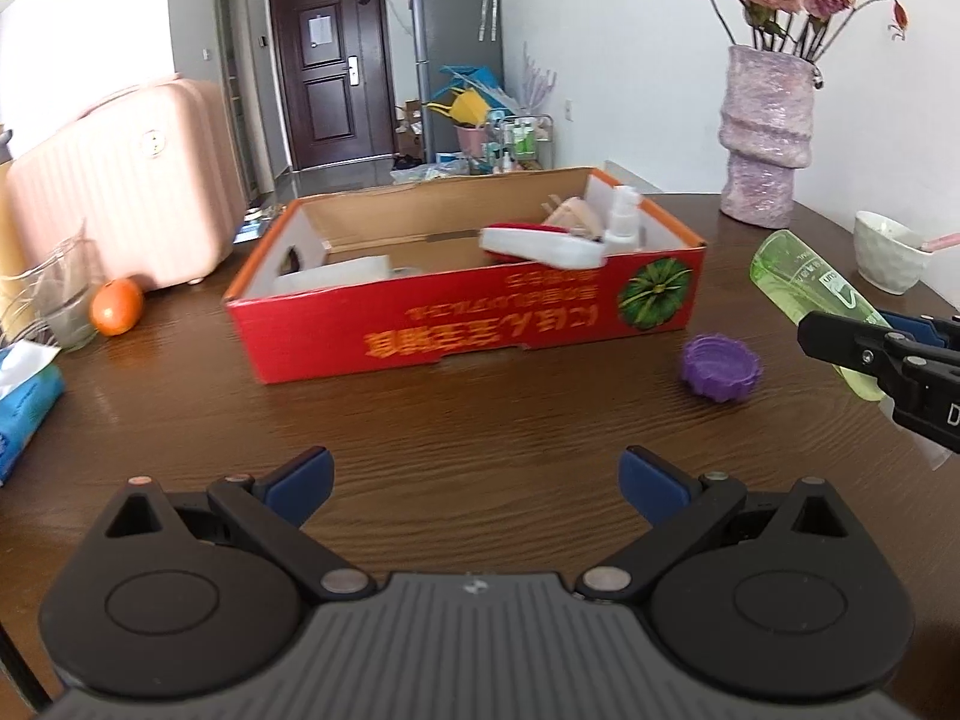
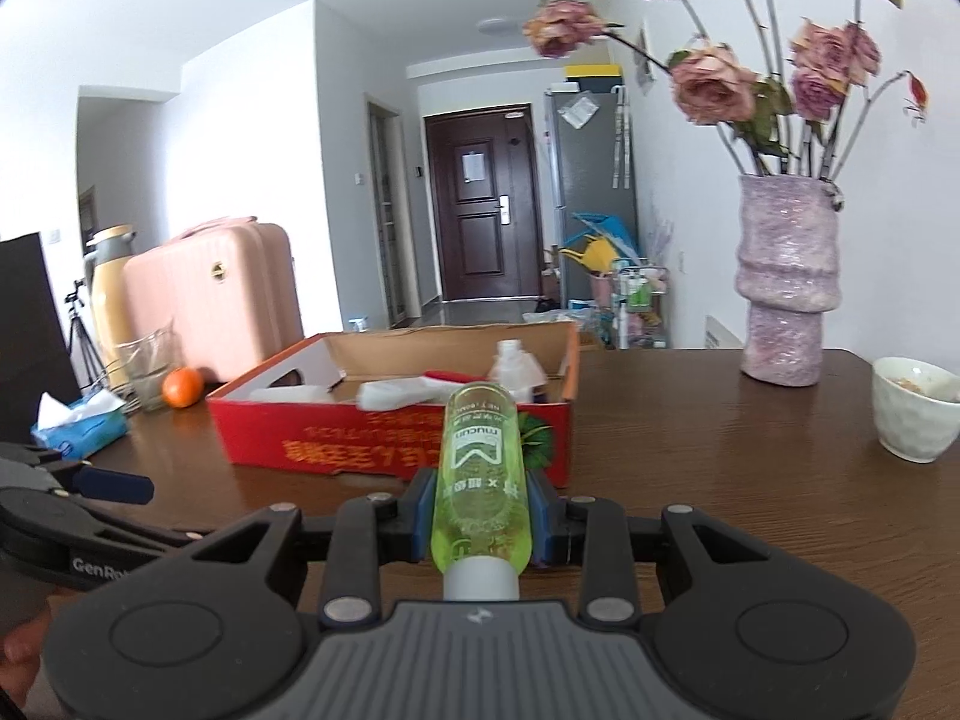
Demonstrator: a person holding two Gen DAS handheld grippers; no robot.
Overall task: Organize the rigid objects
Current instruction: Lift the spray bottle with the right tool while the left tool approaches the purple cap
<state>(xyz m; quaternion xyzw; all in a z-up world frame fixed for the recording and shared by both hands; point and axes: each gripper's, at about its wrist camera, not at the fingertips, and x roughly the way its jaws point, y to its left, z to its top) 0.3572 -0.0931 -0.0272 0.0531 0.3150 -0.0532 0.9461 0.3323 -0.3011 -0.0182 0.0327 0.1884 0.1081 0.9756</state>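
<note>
My right gripper [image 2: 482, 519] is shut on a clear green bottle [image 2: 481, 474] with a white cap toward the camera; its far end points at the red cardboard box [image 2: 336, 450]. In the left wrist view the green bottle [image 1: 804, 288] and right gripper [image 1: 870, 354] hover at the right, beyond a purple round lid [image 1: 720, 367] on the table. The red box [image 1: 468, 324] holds a red-and-white item [image 1: 540, 245], a white spray bottle [image 1: 624, 219] and other white pieces. My left gripper [image 1: 477, 483] stands open over bare wood, in front of the box.
A pink vase of dried roses [image 1: 765, 132] and a white bowl [image 1: 891, 258] stand at the right back. An orange [image 1: 116, 307], a glass [image 1: 63, 294] and a blue tissue pack [image 1: 24, 408] sit at the left. A pink suitcase [image 1: 126, 180] stands behind the table.
</note>
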